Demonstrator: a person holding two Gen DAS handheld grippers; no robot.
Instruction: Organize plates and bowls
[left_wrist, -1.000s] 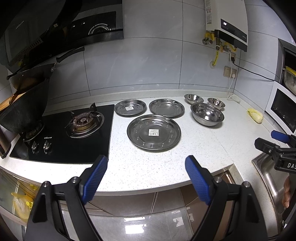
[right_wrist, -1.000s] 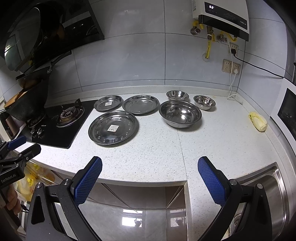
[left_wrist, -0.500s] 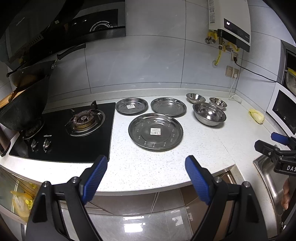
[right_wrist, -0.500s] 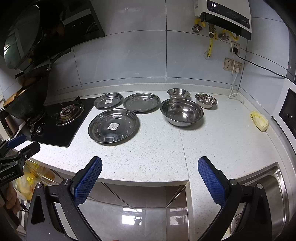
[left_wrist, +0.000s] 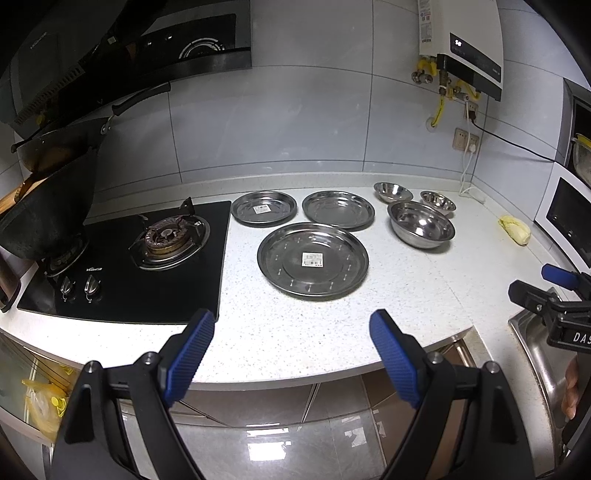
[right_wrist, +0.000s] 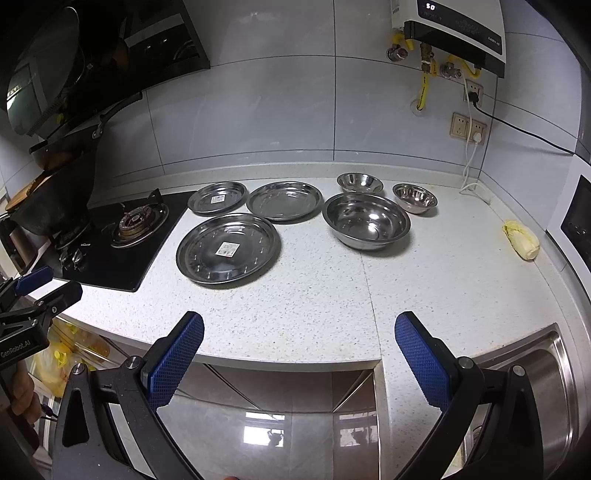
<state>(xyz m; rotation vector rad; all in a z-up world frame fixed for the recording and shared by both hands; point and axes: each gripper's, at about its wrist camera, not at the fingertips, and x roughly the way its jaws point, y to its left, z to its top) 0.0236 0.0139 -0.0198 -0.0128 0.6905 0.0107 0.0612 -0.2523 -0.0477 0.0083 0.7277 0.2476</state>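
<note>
Speckled counter (right_wrist: 314, 291) w/ plates (right_wrist: 228, 248) & bowls (right_wrist: 366, 220); both grippers' fingers (left_wrist: 190, 356) (right_wrist: 421, 356) wide apart, empty.

Three round, shallow stainless-steel plates lie on the speckled white countertop (right_wrist: 314, 295): one large plate with a paper label (right_wrist: 228, 248), one mid-sized plain plate (right_wrist: 283, 199) and one smaller labelled plate (right_wrist: 217, 197). Three round stainless-steel bowls stand there too: one large bowl (right_wrist: 366, 220) and two small ones (right_wrist: 359, 183) (right_wrist: 414, 198). One pale yellow lump (right_wrist: 521, 239), perhaps a cloth or sponge, lies alone. The black glass hob (left_wrist: 125, 266) shows one open gas burner (left_wrist: 168, 236) and two knobs (left_wrist: 78, 286).
</note>
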